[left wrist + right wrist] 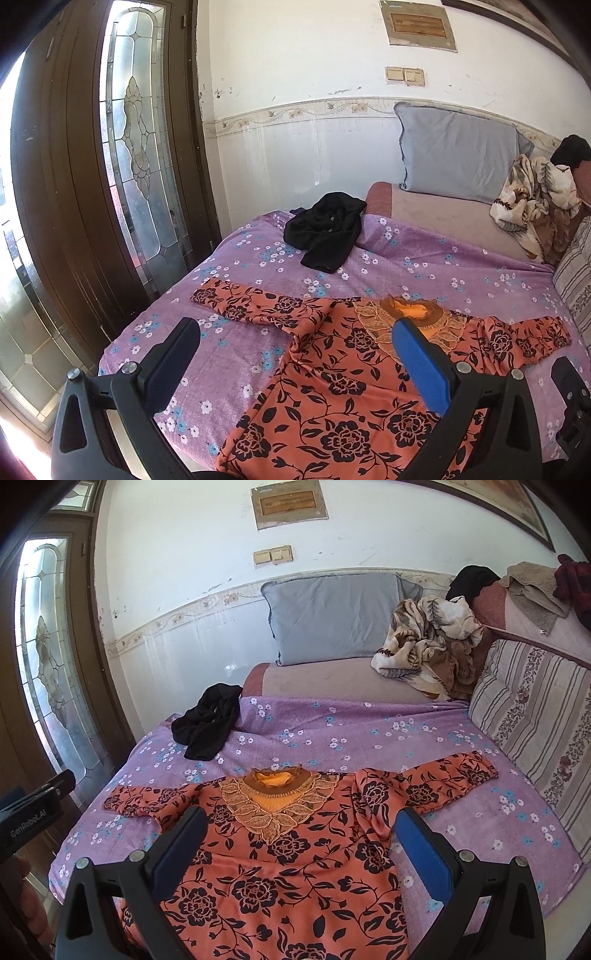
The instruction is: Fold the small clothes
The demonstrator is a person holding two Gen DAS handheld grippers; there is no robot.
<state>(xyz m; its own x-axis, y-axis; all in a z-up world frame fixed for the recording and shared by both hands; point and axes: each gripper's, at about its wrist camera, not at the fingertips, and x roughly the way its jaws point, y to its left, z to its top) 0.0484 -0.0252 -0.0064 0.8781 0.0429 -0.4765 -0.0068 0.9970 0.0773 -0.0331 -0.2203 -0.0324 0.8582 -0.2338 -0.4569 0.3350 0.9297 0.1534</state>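
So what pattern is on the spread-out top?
Orange top with black roses and vines; clearest in the right wrist view.

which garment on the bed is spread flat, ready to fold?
The orange floral top, sleeves out, directly under both open grippers. The black garment lies crumpled farther back.

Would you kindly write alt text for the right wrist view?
An orange floral top lies spread flat, sleeves out, on a purple flowered bedsheet, framed by the open right claw. Behind it lie a crumpled black garment and a grey pillow.
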